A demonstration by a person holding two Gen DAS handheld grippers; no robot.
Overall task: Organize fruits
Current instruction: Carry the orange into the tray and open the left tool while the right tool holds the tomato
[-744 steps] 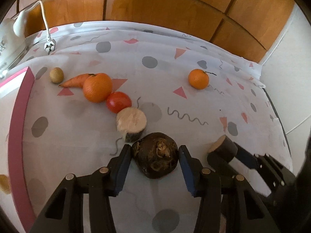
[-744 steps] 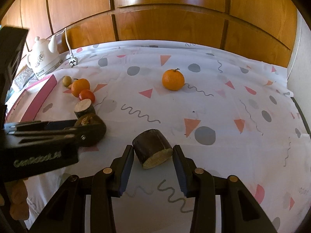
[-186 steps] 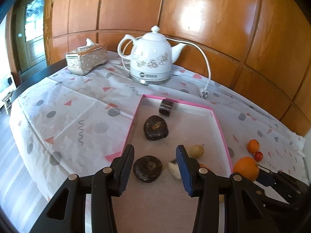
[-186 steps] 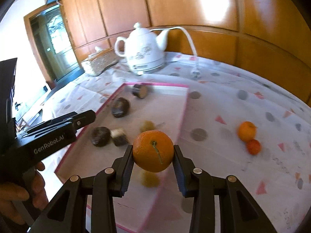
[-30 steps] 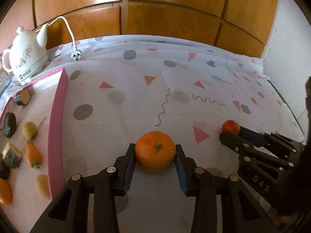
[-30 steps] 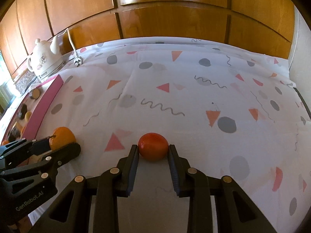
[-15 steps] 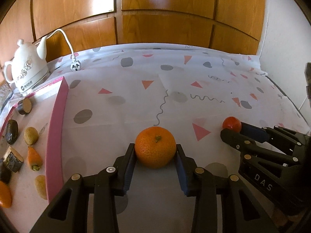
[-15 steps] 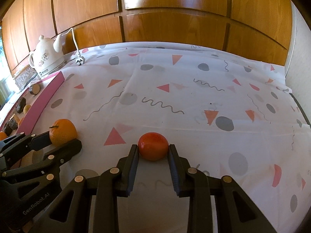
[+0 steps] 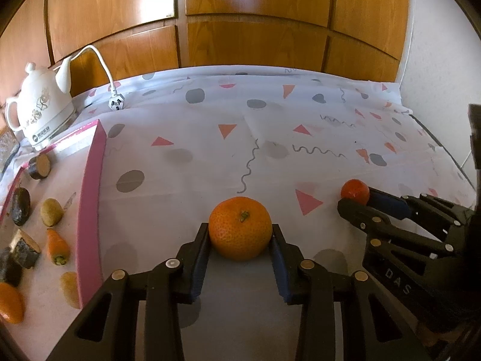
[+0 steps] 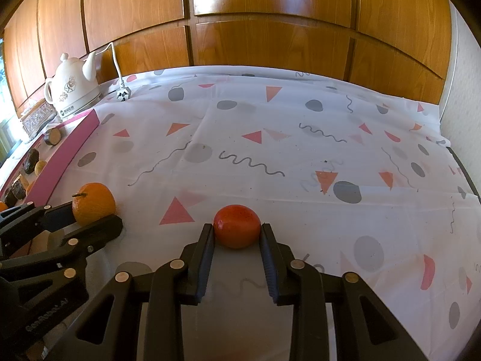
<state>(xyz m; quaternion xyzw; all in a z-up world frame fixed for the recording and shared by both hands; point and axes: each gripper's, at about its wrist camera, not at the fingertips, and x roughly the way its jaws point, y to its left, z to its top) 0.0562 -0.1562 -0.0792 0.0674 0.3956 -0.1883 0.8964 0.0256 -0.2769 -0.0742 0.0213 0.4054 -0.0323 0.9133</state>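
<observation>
Both claws clamped: left claw [image 9: 240, 237] on orange [image 9: 240, 228], right claw [image 10: 236, 234] on tomato [image 10: 236, 225]; pink tray [image 9: 90, 198] left.

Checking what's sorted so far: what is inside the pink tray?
In the pink tray: a kiwi, a carrot piece, dark cut chunks, an orange. Its left part lies out of frame.

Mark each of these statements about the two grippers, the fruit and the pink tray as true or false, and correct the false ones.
1. The left gripper is clamped on an orange. True.
2. The right gripper holds a carrot. False: it grips a small red fruit.
3. The pink tray has nothing in it. False: a carrot and other pieces lie inside.
4. A white kettle stands beyond the tray. True.
5. The kettle's plug lies loose on the tablecloth. True.
</observation>
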